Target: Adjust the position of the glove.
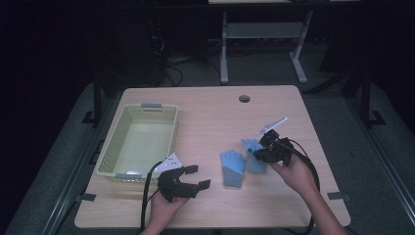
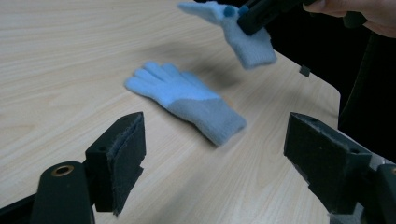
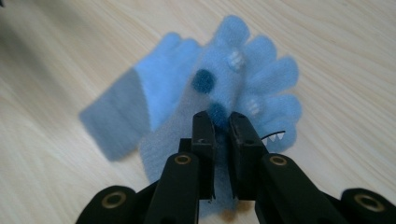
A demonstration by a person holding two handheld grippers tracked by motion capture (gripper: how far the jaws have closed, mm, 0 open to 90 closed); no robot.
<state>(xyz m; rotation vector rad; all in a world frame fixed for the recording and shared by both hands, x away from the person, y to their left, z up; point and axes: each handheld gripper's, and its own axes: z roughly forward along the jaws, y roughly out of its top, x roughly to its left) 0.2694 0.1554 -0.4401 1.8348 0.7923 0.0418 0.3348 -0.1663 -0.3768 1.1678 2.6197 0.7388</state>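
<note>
Two light blue knit gloves are on the wooden table. One glove point(image 1: 232, 168) point(image 2: 187, 100) point(image 3: 135, 95) lies flat, fingers pointing away from me. The other glove point(image 1: 253, 155) point(image 2: 250, 39) point(image 3: 254, 79), with dark spots and small white teeth stitched on it, hangs a little above the table. My right gripper point(image 1: 264, 149) point(image 2: 261, 14) point(image 3: 220, 122) is shut on its fabric. My left gripper point(image 1: 197, 176) point(image 2: 215, 154) stands open near the front edge. It points at the flat glove from a short way off, with nothing between its pads point(image 2: 128, 154).
A pale yellow plastic basket point(image 1: 171, 134) stands at the table's left side, beside my left hand. A round cable hole point(image 1: 244, 98) sits near the far edge. The table's right front corner point(image 2: 322, 88) lies just beyond the gloves.
</note>
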